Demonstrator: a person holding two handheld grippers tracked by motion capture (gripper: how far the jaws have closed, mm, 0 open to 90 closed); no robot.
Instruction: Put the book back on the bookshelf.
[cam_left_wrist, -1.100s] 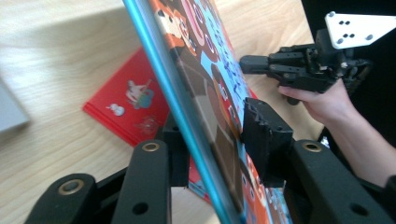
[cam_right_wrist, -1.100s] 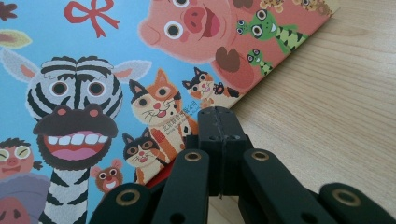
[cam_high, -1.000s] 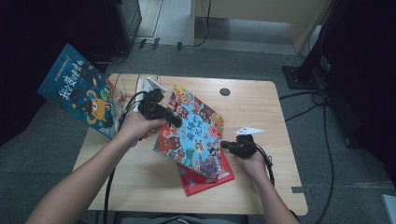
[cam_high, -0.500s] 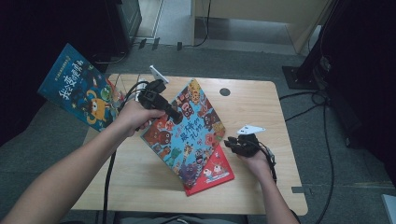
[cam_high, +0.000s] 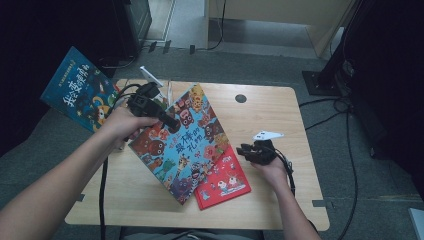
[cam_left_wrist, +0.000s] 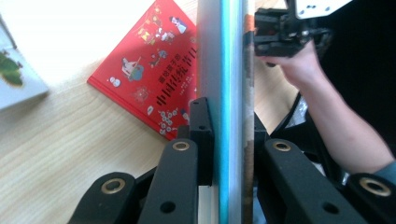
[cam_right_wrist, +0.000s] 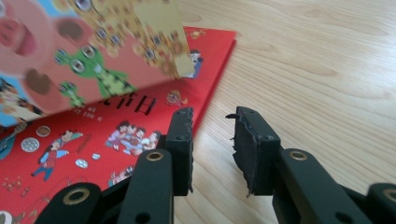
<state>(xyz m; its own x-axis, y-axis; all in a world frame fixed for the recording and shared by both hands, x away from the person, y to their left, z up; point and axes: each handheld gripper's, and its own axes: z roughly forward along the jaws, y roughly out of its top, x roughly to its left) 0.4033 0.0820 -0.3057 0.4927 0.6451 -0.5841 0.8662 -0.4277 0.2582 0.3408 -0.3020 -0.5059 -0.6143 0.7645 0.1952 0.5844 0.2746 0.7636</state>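
Item: colourful picture book (cam_high: 182, 142) was held tilted above table (cam_high: 280, 115), mid-left, over red book (cam_high: 225, 182) | left gripper (cam_high: 167, 120) was pinched on its far edge | right gripper (cam_high: 245, 150) was spread, empty, jaws just opened | step: lifting away | next: clear landing spot needed.

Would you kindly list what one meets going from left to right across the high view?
Dark blue book → left tongs → colourful book held tilted → red book → right tongs.
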